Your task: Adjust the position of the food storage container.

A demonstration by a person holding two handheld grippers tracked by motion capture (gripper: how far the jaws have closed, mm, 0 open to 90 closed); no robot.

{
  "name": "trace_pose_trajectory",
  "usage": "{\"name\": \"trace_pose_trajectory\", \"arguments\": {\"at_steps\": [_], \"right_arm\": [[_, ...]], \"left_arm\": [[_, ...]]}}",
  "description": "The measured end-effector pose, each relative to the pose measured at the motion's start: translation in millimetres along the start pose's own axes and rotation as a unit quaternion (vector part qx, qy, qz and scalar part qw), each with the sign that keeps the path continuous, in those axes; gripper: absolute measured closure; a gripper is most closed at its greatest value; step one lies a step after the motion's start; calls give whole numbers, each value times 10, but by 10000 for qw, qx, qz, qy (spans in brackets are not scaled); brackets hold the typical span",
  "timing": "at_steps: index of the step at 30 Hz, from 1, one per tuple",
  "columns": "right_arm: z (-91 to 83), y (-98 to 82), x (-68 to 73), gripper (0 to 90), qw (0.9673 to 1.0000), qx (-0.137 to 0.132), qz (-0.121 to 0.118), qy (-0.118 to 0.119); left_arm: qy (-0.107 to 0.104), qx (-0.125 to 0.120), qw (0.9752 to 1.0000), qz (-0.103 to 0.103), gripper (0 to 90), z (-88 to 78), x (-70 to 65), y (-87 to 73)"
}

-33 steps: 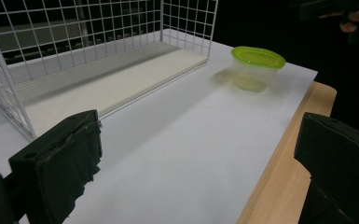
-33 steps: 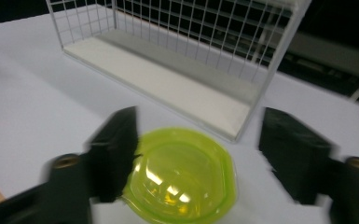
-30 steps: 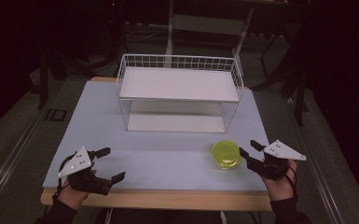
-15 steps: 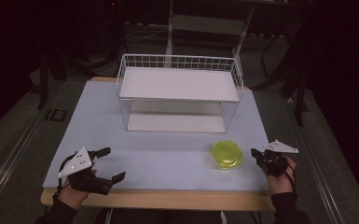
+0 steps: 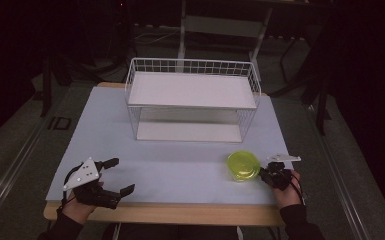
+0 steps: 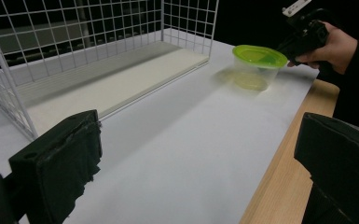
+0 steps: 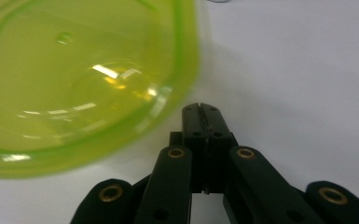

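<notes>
Right gripper [image 5: 266, 174], jaws clenched empty, seemingly touches green container [image 5: 243, 165]; left gripper [image 5: 116, 176] gapes.

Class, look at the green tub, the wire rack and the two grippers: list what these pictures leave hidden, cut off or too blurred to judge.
- Green tub: right gripper view, blurred and cut by the left and top edges; contents unclear.
- Right gripper: shut beside the tub; contact with its wall cannot be told.
- Wire rack: left gripper view, top cut off.
- Left gripper: high view, underside hidden by its own body.
</notes>
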State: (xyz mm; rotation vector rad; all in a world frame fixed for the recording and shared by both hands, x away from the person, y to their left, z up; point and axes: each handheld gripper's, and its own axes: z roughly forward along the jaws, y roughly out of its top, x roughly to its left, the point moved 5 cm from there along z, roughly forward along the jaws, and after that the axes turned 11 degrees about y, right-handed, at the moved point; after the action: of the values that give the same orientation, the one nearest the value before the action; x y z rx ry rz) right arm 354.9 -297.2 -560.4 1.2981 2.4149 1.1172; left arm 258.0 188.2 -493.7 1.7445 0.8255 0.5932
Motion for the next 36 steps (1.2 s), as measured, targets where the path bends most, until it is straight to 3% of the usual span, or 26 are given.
{"name": "trace_pose_trajectory", "arguments": {"at_steps": [13,20,30,36], "right_arm": [[207,98,293,900,9990,209,-278,295],[355,207,506,900,9974,228,-338,592],[549,333,821,900,9946,283,-581,815],[623,367,1000,900,9931,328,-572,968]], "left_arm": [[0,16,10000,8,17,0,-2,-1],[-2,16,10000,9,17,-5,-3,2],[-32,10,10000,11,17,-8,-10,4],[-40,27,10000,10,17,-6,-13,3]]}}
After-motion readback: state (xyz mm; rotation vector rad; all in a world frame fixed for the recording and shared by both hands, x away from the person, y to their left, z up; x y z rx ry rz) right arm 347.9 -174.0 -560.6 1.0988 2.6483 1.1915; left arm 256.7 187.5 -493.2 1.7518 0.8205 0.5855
